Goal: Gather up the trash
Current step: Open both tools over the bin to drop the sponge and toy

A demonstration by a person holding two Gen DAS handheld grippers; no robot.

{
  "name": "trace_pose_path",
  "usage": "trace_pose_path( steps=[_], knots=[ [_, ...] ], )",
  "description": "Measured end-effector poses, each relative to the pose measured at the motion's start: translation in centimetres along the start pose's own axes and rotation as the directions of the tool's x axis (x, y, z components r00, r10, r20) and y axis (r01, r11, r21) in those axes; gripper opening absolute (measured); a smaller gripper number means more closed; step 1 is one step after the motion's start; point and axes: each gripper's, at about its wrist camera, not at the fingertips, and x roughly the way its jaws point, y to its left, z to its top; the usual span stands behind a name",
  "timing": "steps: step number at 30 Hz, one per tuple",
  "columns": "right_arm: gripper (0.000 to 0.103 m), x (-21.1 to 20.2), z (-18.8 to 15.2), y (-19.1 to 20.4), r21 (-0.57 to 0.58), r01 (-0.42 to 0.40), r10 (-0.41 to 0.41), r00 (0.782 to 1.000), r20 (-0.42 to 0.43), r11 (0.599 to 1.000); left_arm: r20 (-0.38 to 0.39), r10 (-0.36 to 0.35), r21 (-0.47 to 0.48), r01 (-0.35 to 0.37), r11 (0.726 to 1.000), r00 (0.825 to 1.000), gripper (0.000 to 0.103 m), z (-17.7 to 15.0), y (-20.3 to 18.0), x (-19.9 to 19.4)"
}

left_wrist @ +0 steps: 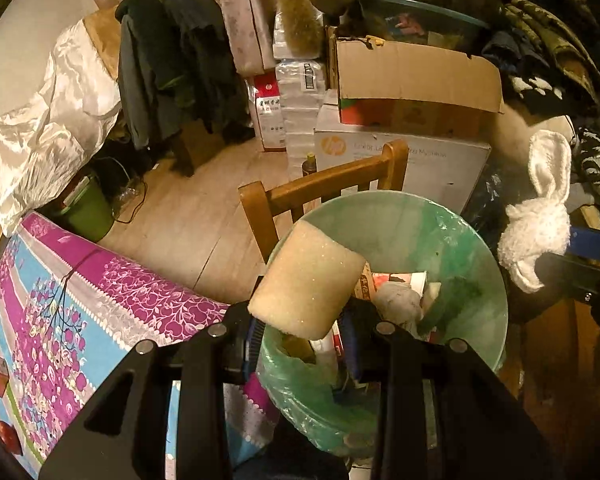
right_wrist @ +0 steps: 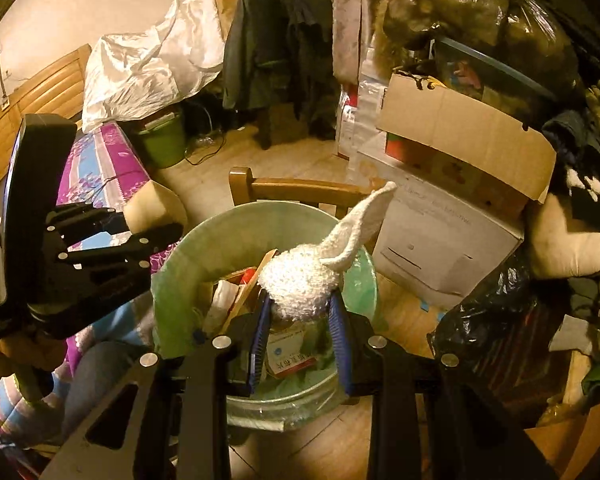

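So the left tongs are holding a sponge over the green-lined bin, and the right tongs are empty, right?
Not quite. The right tongs are not empty: the right wrist view shows them shut on a fluffy white cloth above the bin. The rest stands: the left tongs hold the sponge over it.

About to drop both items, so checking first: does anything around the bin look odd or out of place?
One thing: the right gripper holds a white fluffy toy with long ears over the green-lined bin, not obvious trash. The left gripper's foam block looks ordinary. No spill shows.
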Motion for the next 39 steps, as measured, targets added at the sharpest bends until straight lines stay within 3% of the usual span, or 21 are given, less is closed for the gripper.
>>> trace_pose_path(
  steps=[12,16,21,24,33,39],
  knots=[
    [0.03,0.5,0.5,0.4,-0.016,-0.015,0.015,1.0,0.004,1.0,0.008,-0.014,0.004,0.014,1.0,1.0,0.032,0.4,-0.5,-0.2],
    [0.041,0.9,0.5,0.3,-0.009,0.0,0.0,1.0,0.002,1.0,0.003,-0.04,0.02,0.04,0.999,0.999,0.038,0.4,-0.7,-0.1],
    [0.041,0.9,0.4,-0.1,0.005,0.008,-0.008,1.0,0.006,1.0,-0.012,-0.036,0.026,0.036,0.999,0.999,0.039,0.1,-1.0,0.3],
    [0.041,0.9,0.4,-0.2,0.005,0.018,-0.018,1.0,0.006,1.0,-0.006,-0.031,0.019,0.031,0.999,0.999,0.045,0.2,-0.9,0.3],
    [0.041,1.2,0.3,-0.6,0.019,0.028,-0.028,1.0,0.0,0.999,0.013,-0.026,0.011,0.026,1.0,1.0,0.045,0.4,-0.6,-0.3],
    [0.041,0.9,0.2,-1.2,0.035,0.063,-0.063,0.998,0.008,0.997,0.04,-0.095,-0.009,0.095,0.995,0.995,0.045,0.2,0.1,-0.9]
  ],
)
